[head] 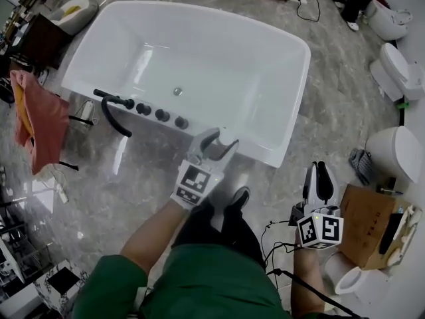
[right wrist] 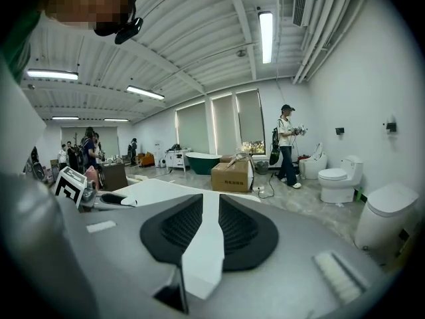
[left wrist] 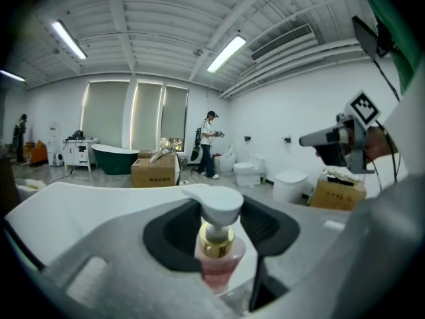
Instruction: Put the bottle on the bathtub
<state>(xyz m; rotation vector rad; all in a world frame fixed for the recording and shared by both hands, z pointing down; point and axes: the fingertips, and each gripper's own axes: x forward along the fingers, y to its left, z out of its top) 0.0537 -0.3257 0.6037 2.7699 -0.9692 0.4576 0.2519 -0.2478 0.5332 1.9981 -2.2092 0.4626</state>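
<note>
A pump bottle (head: 228,137) with pink liquid, a gold collar and a white pump head (left wrist: 216,244) stands upright in my left gripper (head: 216,146), whose jaws are shut on its neck (left wrist: 216,226). It hangs just in front of the near rim of the white bathtub (head: 292,111), towards the tub's right end. The tub's rim (left wrist: 66,205) shows pale behind the bottle. My right gripper (head: 320,173) is lower right of the tub, over the floor, jaws shut with nothing between them (right wrist: 202,224). The tub (right wrist: 159,190) lies ahead of it.
A black faucet (head: 111,105) and a row of black knobs (head: 163,115) sit on the tub's near rim, left of the bottle. A pink towel (head: 40,121) hangs on a rack at left. Toilets (head: 398,68) and a cardboard box (head: 372,224) stand at right. My shoe (head: 239,198) is below.
</note>
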